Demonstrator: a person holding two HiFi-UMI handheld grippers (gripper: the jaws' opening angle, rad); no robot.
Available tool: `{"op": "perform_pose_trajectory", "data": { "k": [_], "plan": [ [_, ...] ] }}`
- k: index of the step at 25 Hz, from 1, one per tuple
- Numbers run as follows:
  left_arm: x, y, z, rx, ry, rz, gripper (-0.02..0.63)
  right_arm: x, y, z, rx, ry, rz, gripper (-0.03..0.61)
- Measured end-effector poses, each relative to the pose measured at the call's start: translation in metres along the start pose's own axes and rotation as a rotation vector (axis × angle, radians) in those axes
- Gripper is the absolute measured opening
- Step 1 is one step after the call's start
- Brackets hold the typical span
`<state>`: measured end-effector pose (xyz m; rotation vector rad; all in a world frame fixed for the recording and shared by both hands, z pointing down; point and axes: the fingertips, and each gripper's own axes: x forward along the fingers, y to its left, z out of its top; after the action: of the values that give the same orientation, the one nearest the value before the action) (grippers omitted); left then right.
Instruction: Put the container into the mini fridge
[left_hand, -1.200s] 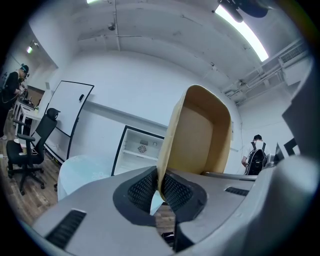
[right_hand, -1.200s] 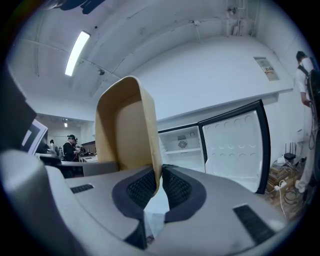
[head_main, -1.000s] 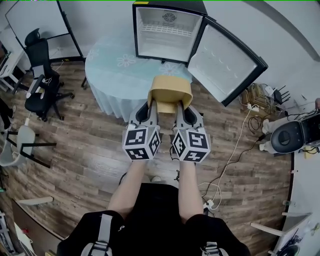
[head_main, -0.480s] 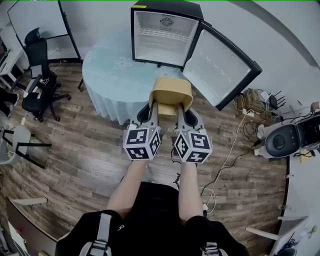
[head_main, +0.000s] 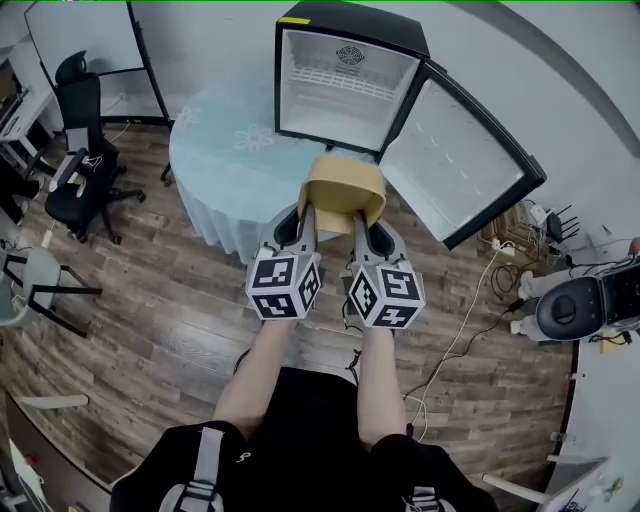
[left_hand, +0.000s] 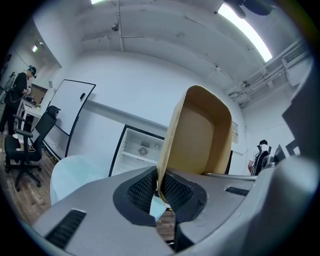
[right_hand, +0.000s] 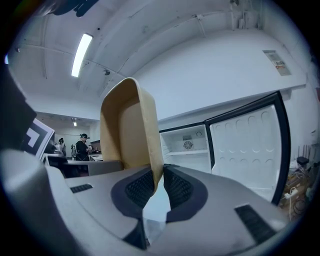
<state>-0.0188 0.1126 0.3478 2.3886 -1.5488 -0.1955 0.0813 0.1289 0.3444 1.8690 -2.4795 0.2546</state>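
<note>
- the tan rectangular paper container (head_main: 342, 188) is hanging in the air at the centre of the head view. it is over the near edge of the round bench with the pale blue cloth (head_main: 225, 165) and is not yet in the fridge.
- the left tongs (head_main: 308, 214) are clenching the container's left wall, with the thin wall pinched tight between the dark ribbed pads.
- the right tongs (head_main: 360, 214) are sitting on the right wall, but their jaws are opening. the wall is between the pads, which seem to be touching it only lightly.
- the black mini fridge with the white inside (head_main: 335, 115) is standing on the bench at the top centre of the frame. its door (head_main: 462, 165) is lying wide open toward the upper right.
- the step in hand looks like carrying the container forward to the open fridge. it is probably going best with the right tongs pinching firmly again. otherwise the container is at risk of hanging from one wall and twisting.
- both tongs should be travelling together at one pace and one height, so that the thin walls are not bending or pulling apart.
- the path should be rising over the bench, heading straight for the opening and staying left of the door.
- the roomy space under the white shelf (head_main: 350, 84) seems the better place to be aiming for.
</note>
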Motion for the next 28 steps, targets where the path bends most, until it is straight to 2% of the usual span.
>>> {"op": "perform_pose_trajectory", "data": {
  "k": [15,28],
  "plan": [
    [0.116,0.077,-0.022,0.026,0.084,0.051,0.02,0.139,-0.03,-0.033,0.066,0.062,0.037,0.043],
    [0.233,0.112,-0.019,0.037,0.171,-0.014,0.021,0.245,-0.077,-0.03,0.13,0.09,-0.047,0.041]
  ]
}}
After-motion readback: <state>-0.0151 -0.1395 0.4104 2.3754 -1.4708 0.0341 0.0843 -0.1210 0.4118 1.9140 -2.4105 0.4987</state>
